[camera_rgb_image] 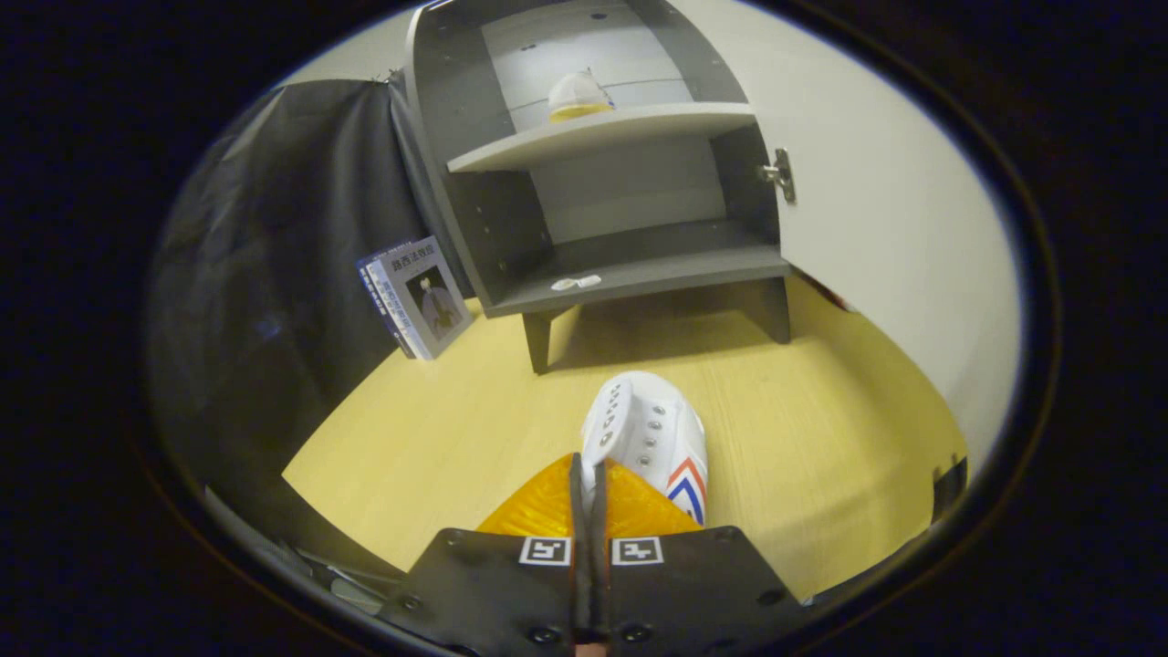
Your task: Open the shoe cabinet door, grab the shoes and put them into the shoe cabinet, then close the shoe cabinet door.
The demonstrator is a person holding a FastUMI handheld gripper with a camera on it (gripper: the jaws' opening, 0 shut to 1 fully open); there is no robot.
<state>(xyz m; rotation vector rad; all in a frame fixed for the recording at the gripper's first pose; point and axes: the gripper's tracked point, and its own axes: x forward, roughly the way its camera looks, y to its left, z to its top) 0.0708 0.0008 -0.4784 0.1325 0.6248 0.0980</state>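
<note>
Jaws pinch white shoe before open shoe cabinet.

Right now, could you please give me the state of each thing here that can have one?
Cabinet door: open.
Gripper: shut on the white shoe, held toward the cabinet.
Other shoe: on the upper shelf.
Lower shelf: holds only small white bits.
Books: upright beside the cabinet.

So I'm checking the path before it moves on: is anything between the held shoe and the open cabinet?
Nothing visible: the gripper is shut on the white shoe, bare floor lies ahead, and the cabinet door stands open. Its lower shelf holds small white bits near its front edge.
</note>
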